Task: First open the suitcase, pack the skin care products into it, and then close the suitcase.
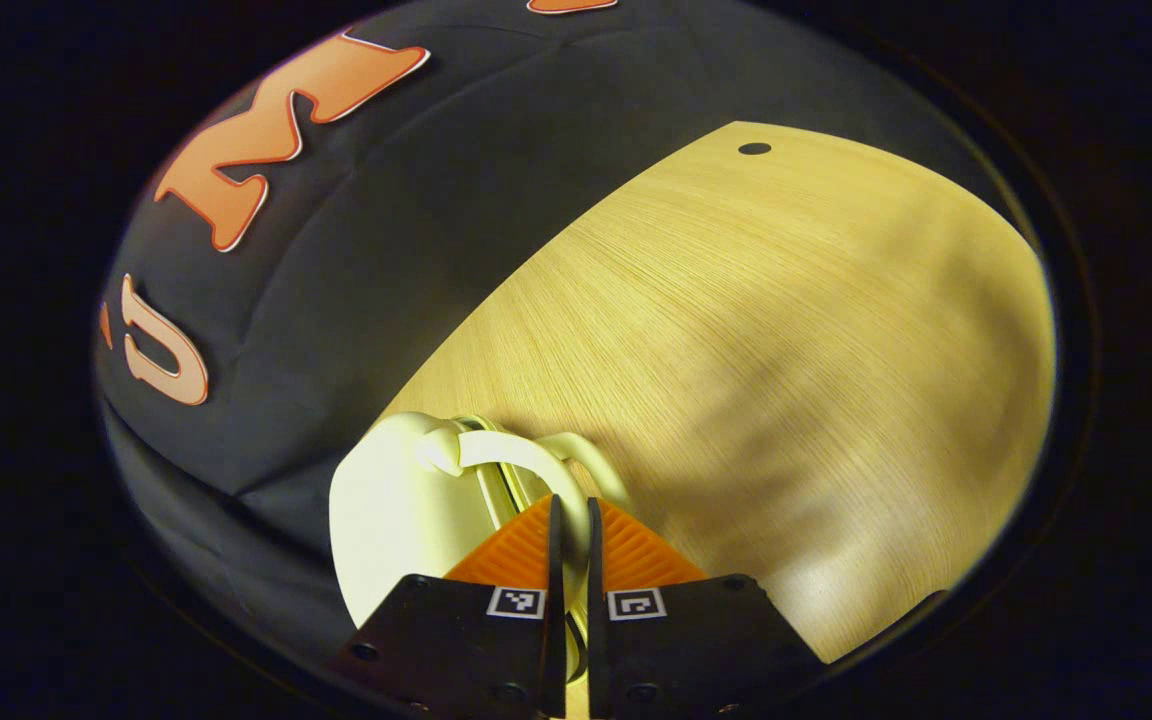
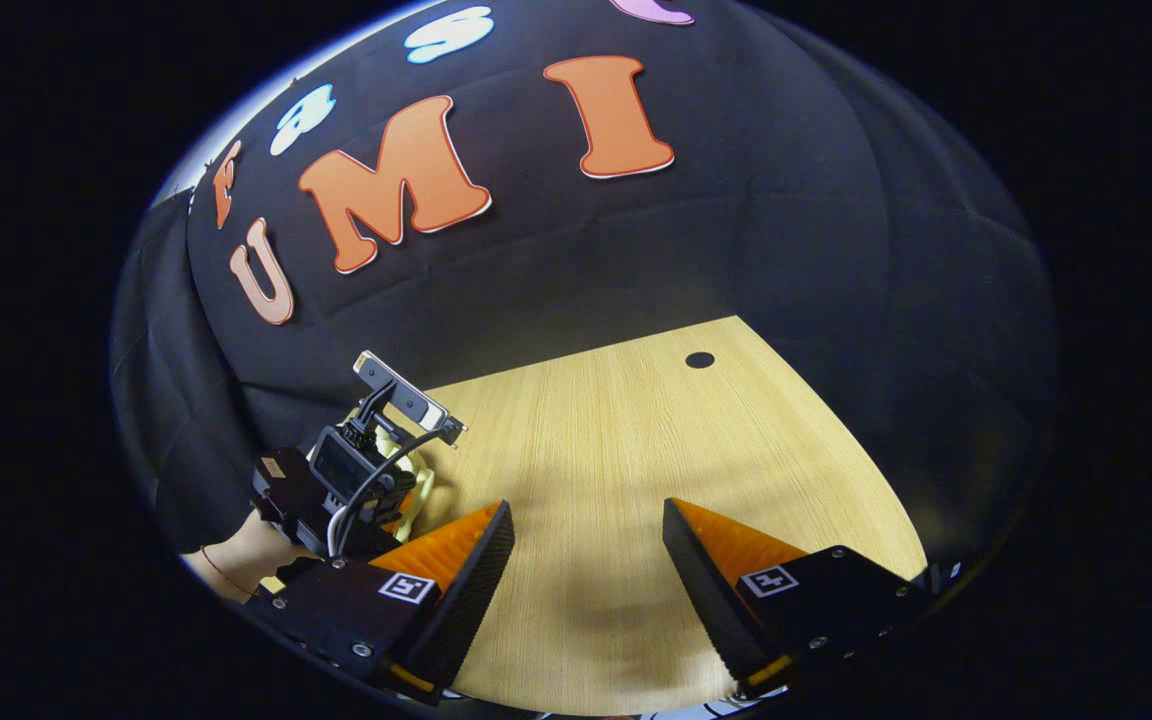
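A cream-white suitcase stands at the table's edge by the black wall, low in the left gripper view. Its curved handle arcs down between my left gripper's fingers. My left gripper is shut on that handle, with just a thin slit between the fingers. In the right gripper view, my right gripper hangs open over bare wood with nothing between its fingers. To its left, the left gripper and the hand holding it cover most of the suitcase. I see no skin care products.
The light wooden table stretches ahead and to the right, with a small dark round hole near its far corner; that hole lies beyond my right gripper. The black cloth wall borders the table at the back and right.
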`<state>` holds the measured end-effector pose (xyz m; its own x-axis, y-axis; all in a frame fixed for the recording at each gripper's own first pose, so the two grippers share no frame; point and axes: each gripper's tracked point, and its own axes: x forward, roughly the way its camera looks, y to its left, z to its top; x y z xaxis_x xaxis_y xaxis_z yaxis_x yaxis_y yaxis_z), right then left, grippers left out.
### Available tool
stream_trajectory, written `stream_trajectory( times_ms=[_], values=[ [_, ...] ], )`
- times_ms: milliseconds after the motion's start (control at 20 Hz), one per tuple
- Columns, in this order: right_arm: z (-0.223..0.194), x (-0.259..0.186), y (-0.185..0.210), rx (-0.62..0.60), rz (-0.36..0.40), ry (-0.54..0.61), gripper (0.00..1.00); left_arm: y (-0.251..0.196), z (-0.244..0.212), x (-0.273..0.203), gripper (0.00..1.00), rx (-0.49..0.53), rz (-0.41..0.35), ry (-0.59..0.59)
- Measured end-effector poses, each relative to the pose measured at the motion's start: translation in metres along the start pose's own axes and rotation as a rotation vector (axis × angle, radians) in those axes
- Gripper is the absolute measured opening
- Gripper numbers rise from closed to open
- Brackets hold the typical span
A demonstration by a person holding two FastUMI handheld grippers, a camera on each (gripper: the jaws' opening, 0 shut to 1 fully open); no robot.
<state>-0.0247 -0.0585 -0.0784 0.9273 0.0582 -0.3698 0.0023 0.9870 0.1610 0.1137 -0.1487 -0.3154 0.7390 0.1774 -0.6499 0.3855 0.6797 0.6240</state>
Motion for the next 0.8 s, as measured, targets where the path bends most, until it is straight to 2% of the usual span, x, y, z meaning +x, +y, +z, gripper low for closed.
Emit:
stream_trajectory(
  times_ms=[150,250,350,400,500,600,650,700,800],
  values=[
    [-0.006,0.000,0.002,0.000,0.010,0.019,0.95,0.001,0.000,-0.001,0.08,-0.013,0.005,0.004],
    [-0.005,0.001,0.005,-0.012,0.020,0.023,0.95,-0.003,-0.003,0.001,0.12,-0.030,-0.027,0.021],
    [-0.002,0.003,0.007,-0.023,0.028,0.024,0.95,-0.008,-0.012,-0.004,0.20,-0.071,-0.064,0.056],
    [-0.001,0.005,0.009,-0.026,0.032,0.028,0.95,-0.007,-0.011,-0.007,0.20,-0.091,-0.063,0.059],
    [0.000,0.007,0.010,-0.034,0.038,0.034,0.95,-0.008,-0.007,-0.012,0.28,-0.134,-0.082,0.040],
    [0.003,0.012,0.012,-0.043,0.039,0.035,0.95,-0.008,-0.003,-0.020,0.63,-0.195,-0.103,0.014],
    [0.004,0.012,0.013,-0.047,0.038,0.035,0.95,-0.005,0.001,-0.025,0.63,-0.230,-0.105,-0.010],
    [0.006,0.014,0.014,-0.050,0.037,0.033,0.95,0.002,0.007,-0.033,0.71,-0.268,-0.098,-0.044],
    [0.012,0.017,0.018,-0.065,0.033,0.026,0.96,0.021,0.021,-0.052,0.96,-0.368,-0.086,-0.134]
  ],
)
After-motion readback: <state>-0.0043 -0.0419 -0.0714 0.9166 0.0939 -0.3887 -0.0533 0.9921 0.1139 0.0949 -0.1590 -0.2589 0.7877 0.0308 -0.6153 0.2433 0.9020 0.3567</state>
